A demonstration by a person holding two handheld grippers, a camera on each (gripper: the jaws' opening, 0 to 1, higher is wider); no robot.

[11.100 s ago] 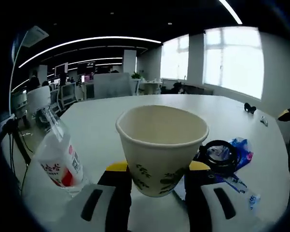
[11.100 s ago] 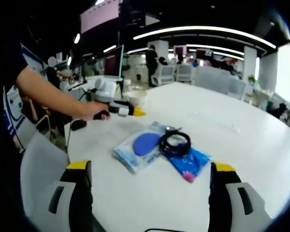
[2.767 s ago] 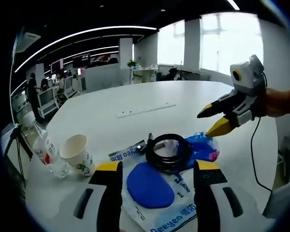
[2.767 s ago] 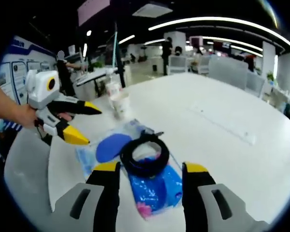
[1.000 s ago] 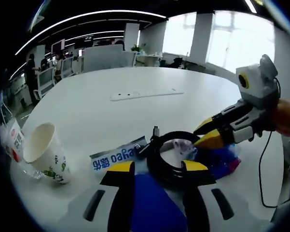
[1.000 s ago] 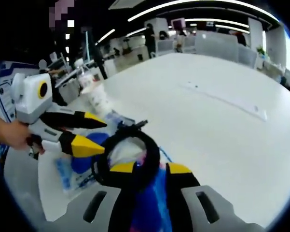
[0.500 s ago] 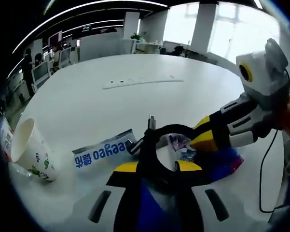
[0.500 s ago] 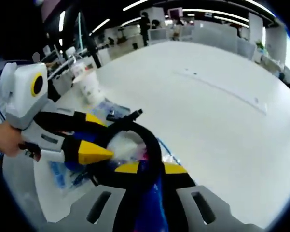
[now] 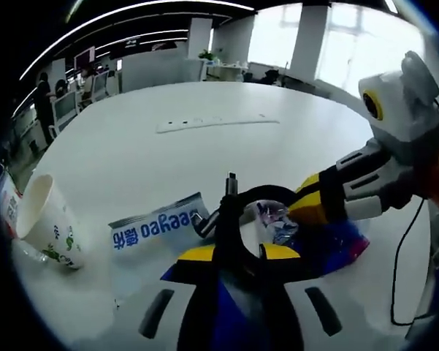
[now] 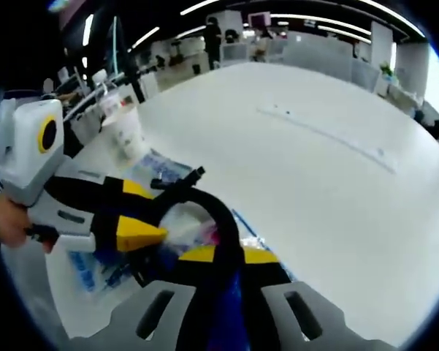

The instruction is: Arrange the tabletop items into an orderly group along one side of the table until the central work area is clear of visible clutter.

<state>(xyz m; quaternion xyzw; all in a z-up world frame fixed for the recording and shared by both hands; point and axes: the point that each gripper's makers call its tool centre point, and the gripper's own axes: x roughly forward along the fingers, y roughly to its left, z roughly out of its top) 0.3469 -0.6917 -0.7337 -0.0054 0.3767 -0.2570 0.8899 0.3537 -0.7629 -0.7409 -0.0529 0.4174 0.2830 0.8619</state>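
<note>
Behind everything runs an open office with strip lights overhead and bright windows, and a wide white table (image 9: 168, 157) carries the clutter. In the left gripper view the left gripper (image 9: 237, 256) has its yellow-tipped jaws drawn close together and clamped on the near arc of a coiled black cable (image 9: 230, 219); the coil lies flat just ahead of the fingers, its loose plug end (image 9: 231, 180) sticking up and away from them toward the far table. Coming in from the right, the right gripper (image 9: 307, 208) grips the opposite side of the same coil, its tips pointing across toward the left gripper's fingers. Under the coil lie a clear packet with blue lettering (image 9: 157, 228), its long axis running left of the fingers, and a blue bag (image 9: 336, 245) to their right (crumpled, with a pink corner). A paper cup (image 9: 47, 223) stands well left of the fingers near the table edge, with a plastic bottle (image 9: 7, 205) just beyond it.

In the right gripper view the right gripper (image 10: 219, 257) is likewise closed on the cable (image 10: 218, 212), and the left gripper (image 10: 142, 234) reaches in from the left, touching the coil. Beyond both sets of fingers the tabletop is bare and broad, marked by a long white strip (image 10: 325, 139) lying well ahead.
</note>
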